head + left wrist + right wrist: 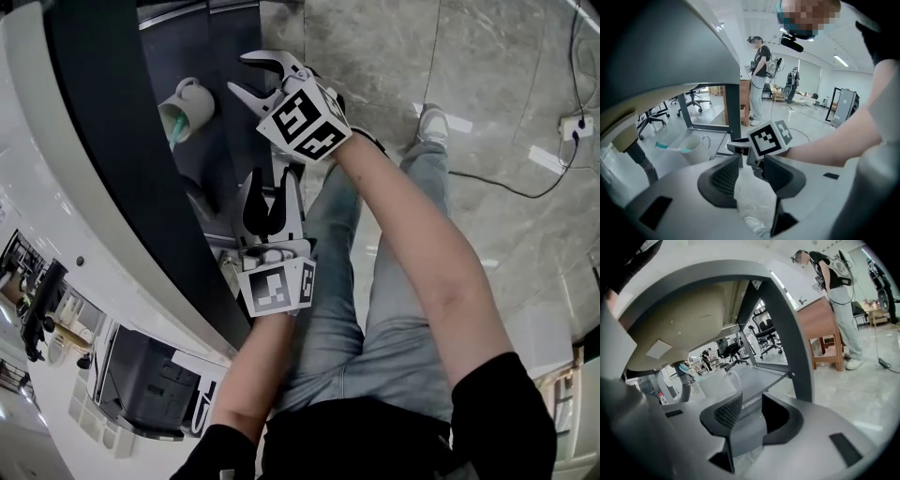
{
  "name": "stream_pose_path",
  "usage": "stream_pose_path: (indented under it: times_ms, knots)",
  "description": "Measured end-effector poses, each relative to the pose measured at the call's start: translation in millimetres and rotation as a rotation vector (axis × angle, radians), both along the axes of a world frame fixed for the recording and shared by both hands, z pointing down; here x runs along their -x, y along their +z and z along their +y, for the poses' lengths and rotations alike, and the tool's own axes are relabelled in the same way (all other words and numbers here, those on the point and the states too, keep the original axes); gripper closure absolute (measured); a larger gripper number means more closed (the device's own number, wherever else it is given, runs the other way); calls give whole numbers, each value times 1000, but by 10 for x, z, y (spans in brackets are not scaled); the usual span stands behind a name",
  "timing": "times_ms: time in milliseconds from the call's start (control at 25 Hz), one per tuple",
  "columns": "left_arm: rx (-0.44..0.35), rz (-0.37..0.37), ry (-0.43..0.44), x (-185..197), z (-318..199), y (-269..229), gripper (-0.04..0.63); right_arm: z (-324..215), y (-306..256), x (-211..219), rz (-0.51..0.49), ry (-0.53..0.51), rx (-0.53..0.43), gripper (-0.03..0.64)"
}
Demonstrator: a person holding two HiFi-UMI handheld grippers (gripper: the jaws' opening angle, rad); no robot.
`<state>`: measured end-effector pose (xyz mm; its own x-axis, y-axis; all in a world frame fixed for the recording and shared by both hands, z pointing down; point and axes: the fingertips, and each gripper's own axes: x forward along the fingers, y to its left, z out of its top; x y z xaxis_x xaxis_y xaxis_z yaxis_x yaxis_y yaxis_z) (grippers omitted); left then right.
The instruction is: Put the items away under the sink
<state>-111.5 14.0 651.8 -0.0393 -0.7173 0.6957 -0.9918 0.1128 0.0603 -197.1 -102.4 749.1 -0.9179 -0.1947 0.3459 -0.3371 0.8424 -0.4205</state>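
A white mug (187,108) with a teal toothbrush (174,131) in it stands on the dark shelf (220,150) under the white sink counter (56,187). My right gripper (242,75) hovers just right of the mug, open and holding nothing. Its own view looks past its open gripper (750,413) at the mug (715,383) on the shelf (759,376). My left gripper (270,192) sits lower and nearer me, shut on a crumpled white cloth-like item (752,192). The left gripper view also shows the mug (693,147) and the right gripper's marker cube (769,137).
A grey drain pipe (640,159) drops from the basin at the left. A dark frame post (787,343) stands at the shelf's corner. The person's jeans-clad legs (375,309) fill the floor beside the shelf. A cable and power strip (574,127) lie far right.
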Motion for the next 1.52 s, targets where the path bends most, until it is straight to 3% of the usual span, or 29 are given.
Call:
stream_pose_path:
  times_ms: [200,400,640,800,1000,1520]
  knots:
    - [6,-6,22,-151,20,-166,430,85,-202,-521,24,44,35,522]
    - [-64,-29,56,-508,-60,-620,531,107,-798,-1230,56,62,-22,557]
    - [-129,0,83,-718,-264,-1260,557,92,-1568,-1909,74,103,-14,561]
    - [-208,60,99,-825,-488,-1712,571,-106,-2271,-2146,45,116,-61,563]
    - [-252,117,70,-896,-600,-2277,572,-275,-3161,-2356,40,128,-124,563]
    - [-377,185,143,-1046,-805,-3815,572,-127,-4577,-2757,42,82,-162,563]
